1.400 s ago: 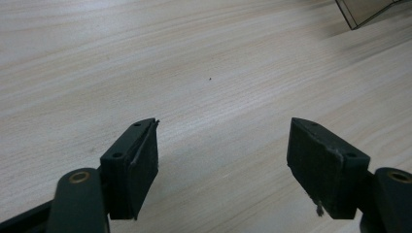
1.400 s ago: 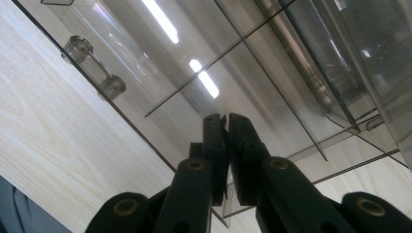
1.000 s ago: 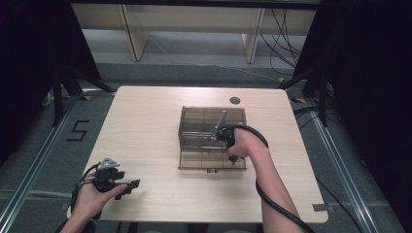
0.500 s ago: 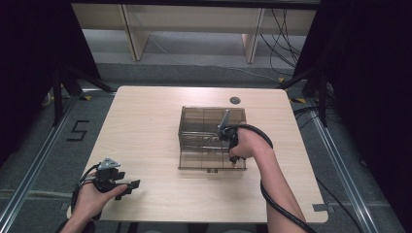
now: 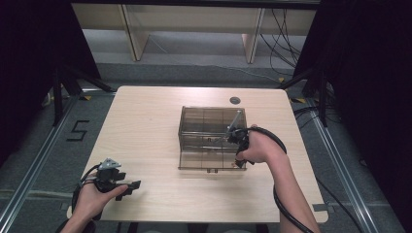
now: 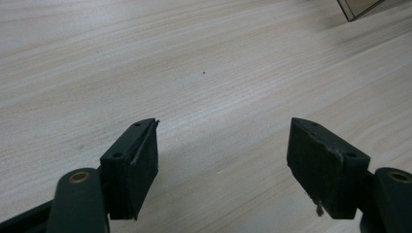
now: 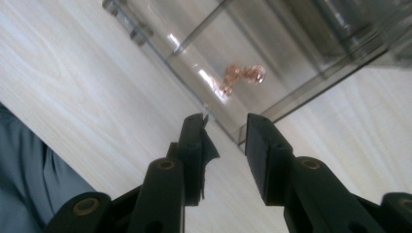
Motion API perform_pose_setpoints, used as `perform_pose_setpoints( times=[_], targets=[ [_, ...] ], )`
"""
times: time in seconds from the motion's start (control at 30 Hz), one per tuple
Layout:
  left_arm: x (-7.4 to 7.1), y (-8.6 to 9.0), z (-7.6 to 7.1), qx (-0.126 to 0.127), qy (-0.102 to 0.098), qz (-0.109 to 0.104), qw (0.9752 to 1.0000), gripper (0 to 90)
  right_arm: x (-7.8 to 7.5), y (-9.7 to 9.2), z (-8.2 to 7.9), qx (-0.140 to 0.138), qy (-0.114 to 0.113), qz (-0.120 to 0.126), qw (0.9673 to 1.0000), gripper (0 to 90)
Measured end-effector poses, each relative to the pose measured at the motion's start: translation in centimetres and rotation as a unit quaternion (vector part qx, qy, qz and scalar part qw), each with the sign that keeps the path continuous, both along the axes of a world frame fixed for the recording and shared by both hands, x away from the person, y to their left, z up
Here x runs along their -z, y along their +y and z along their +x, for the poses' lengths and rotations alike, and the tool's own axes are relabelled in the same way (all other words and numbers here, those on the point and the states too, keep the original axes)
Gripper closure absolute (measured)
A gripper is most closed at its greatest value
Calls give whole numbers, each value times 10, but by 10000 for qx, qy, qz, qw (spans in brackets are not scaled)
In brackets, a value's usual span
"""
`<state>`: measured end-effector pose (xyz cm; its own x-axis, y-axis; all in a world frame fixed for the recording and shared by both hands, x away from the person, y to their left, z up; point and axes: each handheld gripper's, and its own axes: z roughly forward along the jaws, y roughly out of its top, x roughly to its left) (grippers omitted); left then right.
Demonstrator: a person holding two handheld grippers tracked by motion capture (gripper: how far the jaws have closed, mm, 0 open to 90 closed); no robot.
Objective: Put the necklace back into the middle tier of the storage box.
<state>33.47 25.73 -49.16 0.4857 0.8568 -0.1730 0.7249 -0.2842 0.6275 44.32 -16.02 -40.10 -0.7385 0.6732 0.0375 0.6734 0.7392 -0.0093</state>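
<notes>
A smoky clear compartment box [image 5: 209, 131] stands mid-table. My right gripper [image 5: 237, 158] hangs at its near right corner, held from the right by a hand. In the right gripper view, its jaws [image 7: 226, 131] have just been opening and stand apart with nothing between them, just short of the box wall [image 7: 291, 29]. A small copper-pink trinket [image 7: 241, 75] lies inside a compartment beyond that wall. My left gripper [image 5: 133, 185] rests low at the table's front left. Its jaws [image 6: 223, 145] are wide open over bare wood, with a box corner [image 6: 359, 7] far ahead.
The light wooden table [image 5: 145, 126] has a small dark round disc [image 5: 234, 100] near its far edge. Shelving legs and cables lie on the floor beyond. A "5" mark [image 5: 77, 130] is on the floor at left. Metal rails run along both sides.
The right hand has drawn back a little to the right and up from the box's near right corner. The left hand has stayed put.
</notes>
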Motion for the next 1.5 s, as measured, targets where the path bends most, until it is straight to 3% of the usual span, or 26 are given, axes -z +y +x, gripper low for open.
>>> perform_pose_setpoints(
  times=[0.03,0.07,0.13,0.17,0.33,0.4,0.5,0.67,0.73,0.83,0.93,1.07,1.27,1.3,1.33,1.37,1.5],
  targets=[
    [0,-1,0,-19,-16,-3,10000,269,1,-1,-3,165,63,52,9998,688],
    [0,-1,0,-22,-17,-5,10000,269,2,-5,-6,140,13,-58,9999,688],
    [1,-1,0,-19,-11,0,10000,269,4,-11,-9,78,20,195,9998,684],
    [1,-1,0,-22,-11,-5,10000,269,4,-14,-12,52,-86,-9,9999,683],
    [2,-3,0,-141,-41,-43,9999,269,9,-26,-27,413,14,86,9991,672],
    [1,-1,0,-10,-23,27,10000,269,14,-33,-32,442,13,111,9990,670],
    [1,-1,0,-22,-19,33,10000,269,22,-43,-38,449,-7,135,9989,666],
    [1,-2,-1,-28,-18,32,10000,269,34,-60,-49,688,51,184,9974,658],
    [2,-4,-1,-120,-39,-15,9999,269,39,-68,-53,638,105,279,9975,655],
    [2,-4,-1,-95,-20,12,10000,269,43,-78,-58,853,162,259,9959,650],
    [2,-4,-1,-53,-19,24,10000,269,49,-90,-61,765,47,338,9965,645],
    [2,-4,-1,-28,-15,48,10000,268,52,-102,-68,1107,98,276,9934,623],
    [1,-5,-1,36,-7,62,10000,268,55,-116,-75,1009,-43,385,9941,614],
    [1,-5,-1,43,-12,78,10000,268,56,-117,-77,1122,-73,370,9930,610],
    [2,-7,-2,-40,-53,54,10000,268,56,-119,-77,1066,-86,365,9936,607],
    [1,-6,-2,52,-15,61,10000,268,55,-120,-79,1190,-102,342,9922,601],
    [1,-9,-5,92,-18,39,9999,268,54,-126,-80,1184,-218,370,9920,586]
  ],
)
